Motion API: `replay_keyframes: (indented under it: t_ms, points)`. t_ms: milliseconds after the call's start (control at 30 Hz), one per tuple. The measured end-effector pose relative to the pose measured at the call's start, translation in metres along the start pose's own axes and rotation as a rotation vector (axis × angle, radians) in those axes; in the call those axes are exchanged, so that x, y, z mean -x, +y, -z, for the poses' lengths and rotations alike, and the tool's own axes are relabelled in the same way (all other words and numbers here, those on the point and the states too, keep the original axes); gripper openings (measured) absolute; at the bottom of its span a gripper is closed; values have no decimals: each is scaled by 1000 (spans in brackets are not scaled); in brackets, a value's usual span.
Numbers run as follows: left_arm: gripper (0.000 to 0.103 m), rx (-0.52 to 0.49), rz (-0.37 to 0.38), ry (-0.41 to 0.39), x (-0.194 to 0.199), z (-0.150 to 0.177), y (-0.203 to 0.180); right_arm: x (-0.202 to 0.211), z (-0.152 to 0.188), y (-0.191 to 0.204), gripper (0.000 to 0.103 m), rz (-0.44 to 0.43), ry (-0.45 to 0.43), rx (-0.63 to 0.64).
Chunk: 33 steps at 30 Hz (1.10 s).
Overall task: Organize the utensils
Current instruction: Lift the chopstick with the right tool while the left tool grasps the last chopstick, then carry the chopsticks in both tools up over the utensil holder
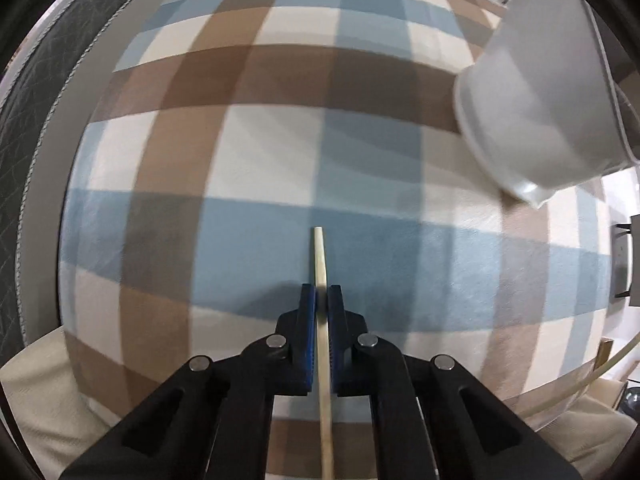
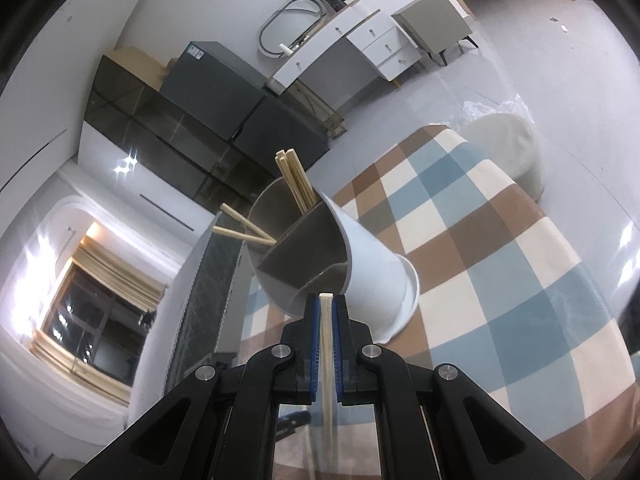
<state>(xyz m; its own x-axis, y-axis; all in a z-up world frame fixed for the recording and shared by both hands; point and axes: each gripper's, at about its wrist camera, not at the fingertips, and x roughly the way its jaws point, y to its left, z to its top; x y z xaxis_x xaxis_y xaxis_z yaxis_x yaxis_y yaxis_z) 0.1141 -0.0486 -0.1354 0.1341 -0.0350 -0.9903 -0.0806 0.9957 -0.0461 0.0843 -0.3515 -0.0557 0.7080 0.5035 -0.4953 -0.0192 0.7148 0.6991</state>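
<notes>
Already several chopsticks [image 2: 296, 184] are standing in the holder [image 2: 360, 256]; both the left gripper [image 1: 322, 292] and right gripper [image 2: 326, 300] are clamping one more chopstick each, awaiting insertion

A pale wooden chopstick [image 1: 320, 256] sticks out past the left fingers. Another chopstick [image 2: 326, 332] sits between the right fingers. Just ahead stands a white divided cup [image 2: 372, 252], with more chopsticks [image 2: 296, 182] inside it.

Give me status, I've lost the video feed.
Left gripper shut on a chopstick. Right gripper shut on another chopstick, facing the holder. Path looks open.
</notes>
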Motion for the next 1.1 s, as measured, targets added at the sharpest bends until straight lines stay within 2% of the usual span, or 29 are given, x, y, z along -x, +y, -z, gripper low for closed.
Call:
replay_keyframes:
  t_ms: [167, 333, 400, 433, 533, 767, 900, 1000, 1100]
  points:
    - [1, -15, 47, -117, 18, 7, 2, 4, 0, 4, 5, 20, -8, 32]
    - [1, -47, 121, -339, 68, 30, 11, 3, 7, 11, 5, 49, -4, 92]
    - [1, -61, 136, -402, 83, 40, 12, 3, 11, 17, 4, 53, -3, 121]
    - [1, -67, 143, -424, 87, 43, 5, 4, 13, 21, 0, 57, -7, 142]
    - [1, -83, 160, -492, 99, 47, 4, 6, 20, 32, 0, 65, -14, 203]
    - [1, -86, 223, -529, 107, 45, 8, 5, 42, 47, 0, 96, 28, 302]
    - [1, -97, 254, -553, 116, 50, 22, -3, 48, 45, 3, 109, 108, 336]
    - [1, -90, 283, -562, 118, 49, 35, -26, 54, 51, 4, 145, 230, 453]
    - [1, -80, 311, -560, 116, 48, 42, -59, 65, 61, 16, 163, 389, 607]
